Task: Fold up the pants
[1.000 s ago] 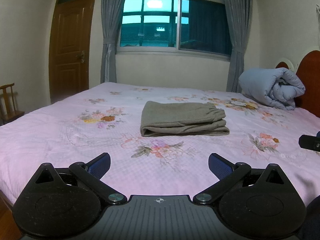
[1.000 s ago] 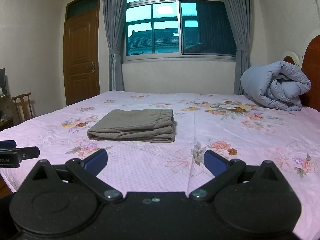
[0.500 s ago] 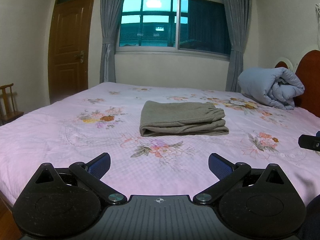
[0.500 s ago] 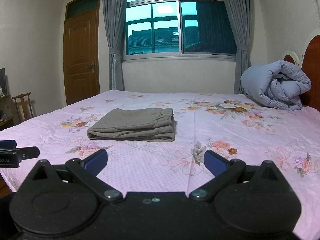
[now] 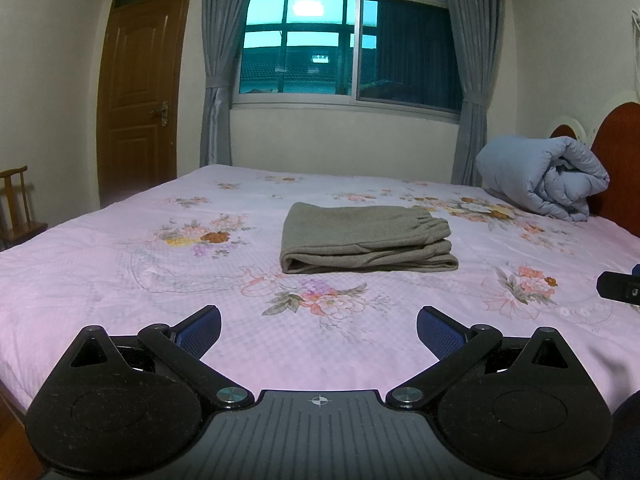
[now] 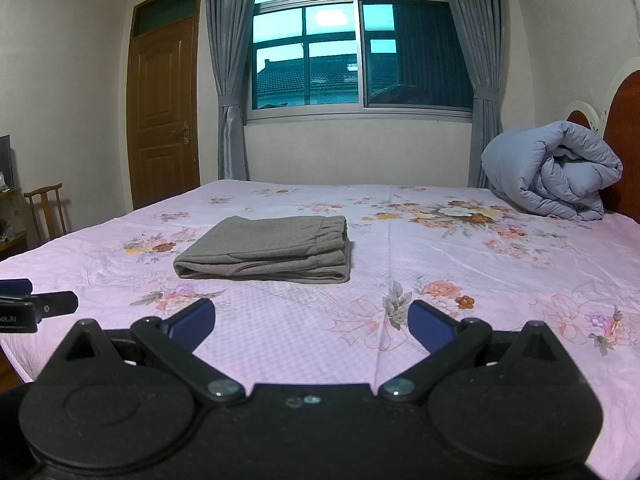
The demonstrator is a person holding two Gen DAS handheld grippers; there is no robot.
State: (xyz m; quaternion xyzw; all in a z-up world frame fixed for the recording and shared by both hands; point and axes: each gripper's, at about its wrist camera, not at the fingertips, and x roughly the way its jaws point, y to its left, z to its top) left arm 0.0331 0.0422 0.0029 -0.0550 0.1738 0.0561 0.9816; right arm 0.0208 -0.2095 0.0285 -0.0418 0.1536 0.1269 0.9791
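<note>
Left wrist view: folded grey knit pants (image 5: 366,240) lay mid-bed on pink floral bedsheet (image 5: 120,264), long axis crosswise, well ahead of left gripper (image 5: 319,326) and ahead-left of right gripper (image 6: 311,318), both spread apart, empty, neither clearly nearer.

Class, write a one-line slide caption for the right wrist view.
Open right tongs face grey folded pants on the floral bed.
</note>
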